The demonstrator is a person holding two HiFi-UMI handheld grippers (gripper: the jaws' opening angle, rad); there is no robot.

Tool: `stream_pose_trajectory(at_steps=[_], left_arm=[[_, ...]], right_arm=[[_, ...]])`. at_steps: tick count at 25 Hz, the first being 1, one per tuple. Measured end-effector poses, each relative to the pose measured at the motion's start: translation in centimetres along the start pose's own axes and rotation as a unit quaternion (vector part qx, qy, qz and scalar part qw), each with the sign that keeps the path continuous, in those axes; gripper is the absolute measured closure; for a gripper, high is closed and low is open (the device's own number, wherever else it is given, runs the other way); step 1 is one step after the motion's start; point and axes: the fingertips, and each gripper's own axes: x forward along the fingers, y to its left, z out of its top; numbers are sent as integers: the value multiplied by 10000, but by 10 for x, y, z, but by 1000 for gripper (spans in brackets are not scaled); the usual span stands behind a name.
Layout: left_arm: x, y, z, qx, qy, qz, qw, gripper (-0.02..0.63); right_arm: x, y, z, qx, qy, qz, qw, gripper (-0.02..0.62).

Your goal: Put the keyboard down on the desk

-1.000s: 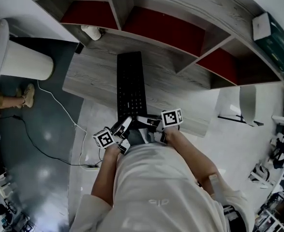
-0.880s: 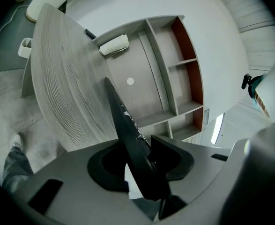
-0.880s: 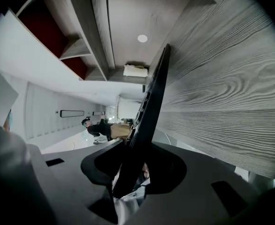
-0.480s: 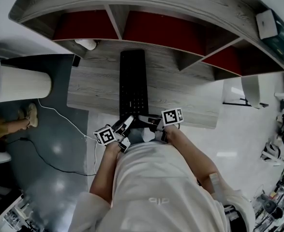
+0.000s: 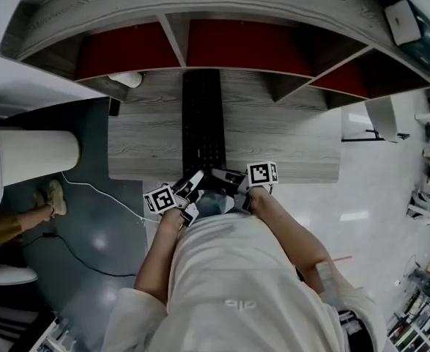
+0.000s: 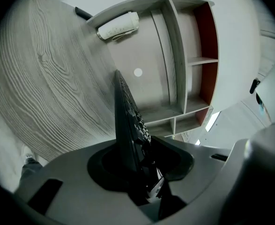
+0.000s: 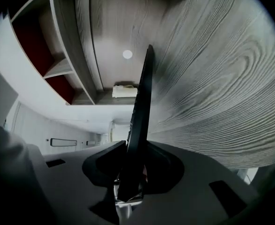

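A long black keyboard [image 5: 202, 116] reaches away from me over the grey wood desk [image 5: 288, 138], its far end near the shelf unit. My left gripper [image 5: 191, 187] holds its near left corner and my right gripper [image 5: 220, 177] its near right corner. In the left gripper view the keyboard [image 6: 128, 121] stands edge-on between the jaws of the left gripper [image 6: 138, 159], keys facing right. In the right gripper view the keyboard [image 7: 141, 102] sits edge-on in the right gripper [image 7: 132, 168], whose jaws have just been closing on it. I cannot tell whether the keyboard touches the desk.
A shelf unit with red back panels [image 5: 244, 46] stands along the desk's far side. A white object [image 5: 127, 79] lies at the desk's back left. On the floor to the left are a white cylinder [image 5: 35, 156], a white cable [image 5: 101, 193] and someone's shoe [image 5: 51, 195].
Both grippers and the keyboard have moved forward over the desk, and the keyboard's far end now reaches the shelf unit. The desk fills more of the view.
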Motion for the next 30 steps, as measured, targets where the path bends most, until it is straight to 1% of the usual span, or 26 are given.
stream_pose_trajectory(at_steps=[3, 6, 8, 11, 14, 16, 19, 23, 24, 28, 30], left_arm=[[-1, 6, 9, -124, 96, -45, 9999, 448], [-5, 17, 12, -150, 266, 59, 9995, 415], [-10, 25, 12, -189, 361, 150, 9991, 378], [-21, 34, 12, -389, 388, 182, 9983, 368], [-30, 40, 12, -718, 314, 145, 9968, 367], [-34, 44, 13, -839, 286, 173, 9959, 367], [-42, 57, 14, -757, 299, 435, 9957, 368], [-49, 72, 14, -819, 321, 729, 9935, 398], [-50, 75, 14, -795, 319, 766, 9934, 422], [-51, 81, 17, -680, 326, 786, 9941, 434], [-50, 82, 16, -686, 351, 803, 9938, 444]], right_arm=[[8, -1, 6, 172, -331, 55, 9993, 465], [14, -7, 10, 235, -561, 54, 9981, 470], [18, -10, 10, 303, -633, 36, 9975, 471], [25, -12, 7, 371, -691, 12, 9969, 472], [32, -14, 6, 364, -724, 22, 9967, 472], [36, -15, 6, 333, -737, 41, 9967, 472], [39, -21, 5, 291, -732, -37, 9969, 472], [44, -29, 2, 90, -648, -330, 9973, 473], [45, -31, 2, 48, -627, -387, 9973, 472], [49, -36, 1, -74, -598, -545, 9967, 471], [49, -41, 2, -95, -613, -666, 9958, 468]])
